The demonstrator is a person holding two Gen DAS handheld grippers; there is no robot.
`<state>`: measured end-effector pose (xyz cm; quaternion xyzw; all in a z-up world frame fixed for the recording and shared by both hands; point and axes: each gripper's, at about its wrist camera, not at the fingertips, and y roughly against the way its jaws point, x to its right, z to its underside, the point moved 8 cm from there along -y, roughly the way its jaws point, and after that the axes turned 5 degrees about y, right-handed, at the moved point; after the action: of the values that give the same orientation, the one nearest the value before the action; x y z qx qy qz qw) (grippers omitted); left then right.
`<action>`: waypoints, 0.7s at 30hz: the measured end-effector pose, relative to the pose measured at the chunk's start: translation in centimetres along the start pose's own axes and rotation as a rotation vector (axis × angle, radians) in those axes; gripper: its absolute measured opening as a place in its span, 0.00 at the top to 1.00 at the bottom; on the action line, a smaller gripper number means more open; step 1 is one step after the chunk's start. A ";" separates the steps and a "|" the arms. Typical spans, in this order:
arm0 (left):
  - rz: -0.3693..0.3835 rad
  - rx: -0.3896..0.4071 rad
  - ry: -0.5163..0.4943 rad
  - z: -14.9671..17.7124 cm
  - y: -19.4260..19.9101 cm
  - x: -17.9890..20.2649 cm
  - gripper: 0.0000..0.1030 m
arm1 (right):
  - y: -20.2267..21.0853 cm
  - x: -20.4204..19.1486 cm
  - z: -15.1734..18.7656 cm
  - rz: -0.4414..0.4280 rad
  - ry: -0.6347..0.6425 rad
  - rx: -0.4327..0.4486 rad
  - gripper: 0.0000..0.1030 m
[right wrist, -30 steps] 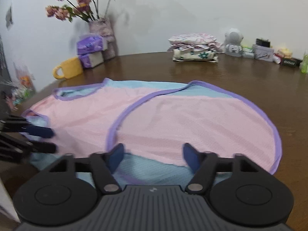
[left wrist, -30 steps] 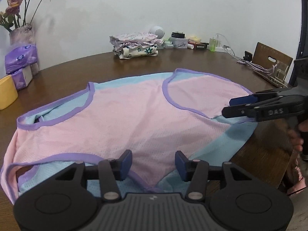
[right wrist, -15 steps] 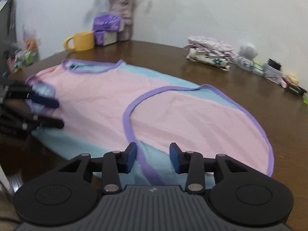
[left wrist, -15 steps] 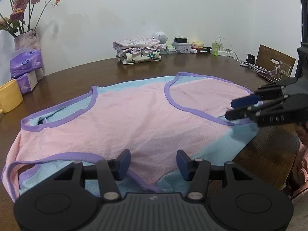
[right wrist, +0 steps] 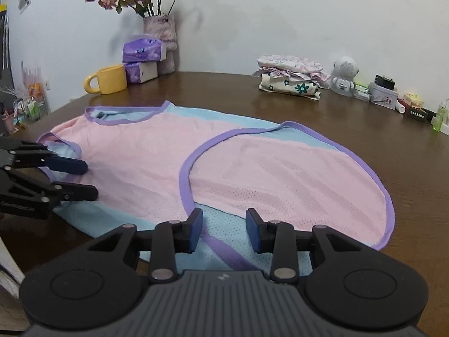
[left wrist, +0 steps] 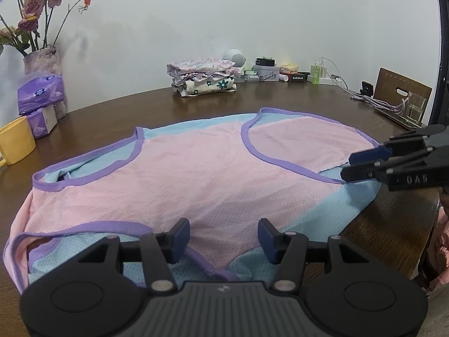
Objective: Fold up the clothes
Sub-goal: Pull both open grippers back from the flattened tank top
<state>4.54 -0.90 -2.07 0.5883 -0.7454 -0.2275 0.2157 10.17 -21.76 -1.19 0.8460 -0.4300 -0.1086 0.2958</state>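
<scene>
A pink and light-blue mesh vest (left wrist: 202,179) with purple trim lies spread flat on the brown table (left wrist: 280,98); it also shows in the right wrist view (right wrist: 157,163). My left gripper (left wrist: 223,237) is open and empty, just above the vest's near edge by an armhole. My right gripper (right wrist: 224,229) is open and empty over the near edge, above the purple trim. Each gripper shows in the other's view, the right (left wrist: 362,165) and the left (right wrist: 81,179), both with jaws apart.
A stack of folded clothes (left wrist: 204,78) sits at the back of the table. A yellow mug (right wrist: 108,80), tissue packs (right wrist: 143,53) and a flower vase (right wrist: 161,36) stand at the left. Small items and cables (left wrist: 364,95) line the back right.
The right gripper narrowed its jaws half a second ago and has opened wider again, settling at the vest's near edge. The left gripper stays open, almost still. The vest has not moved.
</scene>
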 end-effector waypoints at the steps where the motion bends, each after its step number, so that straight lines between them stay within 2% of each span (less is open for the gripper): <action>1: 0.000 0.002 0.000 0.0 0.0 0.0 0.49 | -0.2 0.0 0.2 0.009 0.006 -0.010 0.67; 3: -0.001 0.004 0.004 0.0 0.0 -0.1 0.47 | -0.4 0.2 0.7 0.012 -0.012 -0.013 0.66; 5: -0.005 0.004 0.008 -0.1 -0.1 -0.1 0.37 | -0.2 0.6 0.9 0.003 -0.048 -0.018 0.64; 8: -0.014 0.009 0.034 -0.1 -0.1 -0.3 0.32 | 0.3 0.6 1.1 0.005 -0.080 0.007 0.63; 9: -0.011 0.015 0.060 -0.2 0.0 -0.4 0.30 | 0.7 0.5 1.0 -0.003 -0.097 0.029 0.59; 11: -0.004 0.039 0.132 -0.6 0.6 -0.9 0.15 | 1.6 0.2 0.7 -0.014 -0.132 0.074 0.46; 13: -0.012 0.079 0.214 -0.9 1.3 -1.6 0.07 | 2.5 0.0 0.3 -0.004 -0.157 0.117 0.20; 14: -0.024 0.095 0.247 -1.1 1.7 -1.9 0.04 | 2.8 -0.2 0.2 0.003 -0.157 0.126 0.14; 15: -0.041 0.112 0.277 -1.1 2.1 -2.2 0.03 | 3.1 -0.4 0.1 0.011 -0.155 0.133 0.02; 18: -0.089 0.155 0.296 -1.0 3.5 -2.2 0.00 | 3.5 -1.3 -0.1 0.035 -0.129 0.126 0.00; 21: -0.178 0.135 0.249 -0.4 4.3 -1.5 0.00 | 3.9 -2.1 -0.1 0.050 -0.103 0.105 0.00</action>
<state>1.79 1.40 0.74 0.6889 -0.6713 -0.1205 0.2455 6.41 -21.81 1.06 0.8426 -0.4709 -0.1218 0.2313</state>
